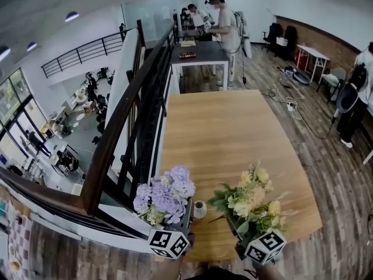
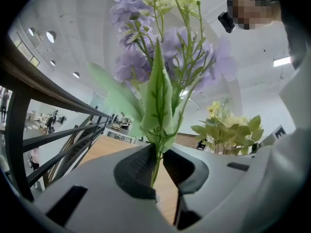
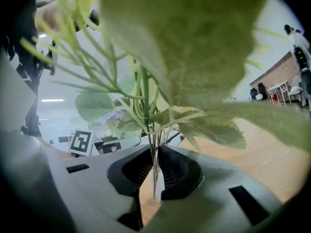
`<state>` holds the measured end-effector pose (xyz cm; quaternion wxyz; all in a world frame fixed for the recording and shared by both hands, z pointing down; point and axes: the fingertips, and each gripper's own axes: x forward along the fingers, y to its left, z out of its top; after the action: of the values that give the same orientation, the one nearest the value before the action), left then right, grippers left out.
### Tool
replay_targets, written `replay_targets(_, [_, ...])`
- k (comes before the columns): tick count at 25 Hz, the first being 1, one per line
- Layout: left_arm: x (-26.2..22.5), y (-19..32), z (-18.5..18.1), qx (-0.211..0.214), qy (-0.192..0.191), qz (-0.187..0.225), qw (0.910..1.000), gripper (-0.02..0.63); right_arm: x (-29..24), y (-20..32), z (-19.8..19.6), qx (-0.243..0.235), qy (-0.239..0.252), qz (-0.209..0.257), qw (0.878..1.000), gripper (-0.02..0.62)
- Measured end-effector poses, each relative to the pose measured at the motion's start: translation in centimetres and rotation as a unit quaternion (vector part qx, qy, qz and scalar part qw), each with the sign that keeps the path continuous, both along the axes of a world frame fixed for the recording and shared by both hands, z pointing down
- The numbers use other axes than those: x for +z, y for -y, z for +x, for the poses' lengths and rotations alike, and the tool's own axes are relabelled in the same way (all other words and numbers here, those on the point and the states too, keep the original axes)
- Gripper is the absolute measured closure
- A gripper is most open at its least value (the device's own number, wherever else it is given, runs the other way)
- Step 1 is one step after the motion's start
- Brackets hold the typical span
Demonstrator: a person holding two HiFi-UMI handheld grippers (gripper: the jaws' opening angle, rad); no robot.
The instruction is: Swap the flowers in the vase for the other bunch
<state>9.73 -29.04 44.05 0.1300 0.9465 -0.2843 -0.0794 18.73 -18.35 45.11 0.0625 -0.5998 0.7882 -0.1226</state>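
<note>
The light wooden surface [image 1: 233, 139] lies bare ahead of you. A dark wood-topped railing [image 1: 119, 134] blocks your left; the small white vase [image 1: 199, 209] sits between the purple flower bunch [image 1: 166, 197] and the yellow-green flower bunch [image 1: 253, 200].

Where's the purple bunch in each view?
Head view: purple bunch lower left of centre.
Left gripper view: purple bunch upper centre, stems pinched by the left gripper.
Right gripper view: purple bunch a small patch left of centre, behind the yellow bunch.
Shared landmark: wooden table, in all three.
</note>
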Motion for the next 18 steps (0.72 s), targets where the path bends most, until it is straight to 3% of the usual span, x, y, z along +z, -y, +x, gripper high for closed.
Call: replay_targets(18, [-3.0, -1.2, -1.1, 0.002, -0.001, 0.017, 0.9999, 0.557, -0.7, -0.2, -1.0, -0.02, -0.002, 0.003, 1.0, 0.541])
